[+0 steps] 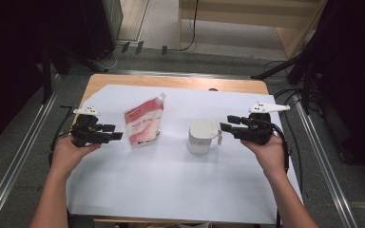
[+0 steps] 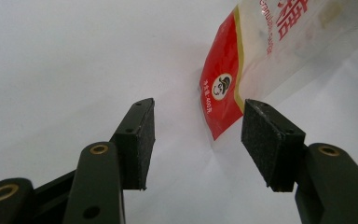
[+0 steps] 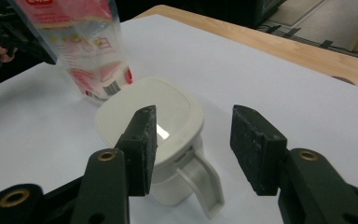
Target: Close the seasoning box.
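Held low over the white paper sheet (image 1: 171,190) near the table's front: left gripper (image 1: 115,131), jaws spread wide, pinching nothing. Just past its tips stood the red and clear refill pouch (image 1: 144,122), not touched. Same with the right gripper (image 1: 225,123), spread and empty, close beside the white lidded jug (image 1: 202,135) and its handle (image 3: 205,186).

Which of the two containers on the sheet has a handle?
The white lidded plastic jug, by the right gripper; its handle faces that gripper. The red and clear spouted pouch has none.
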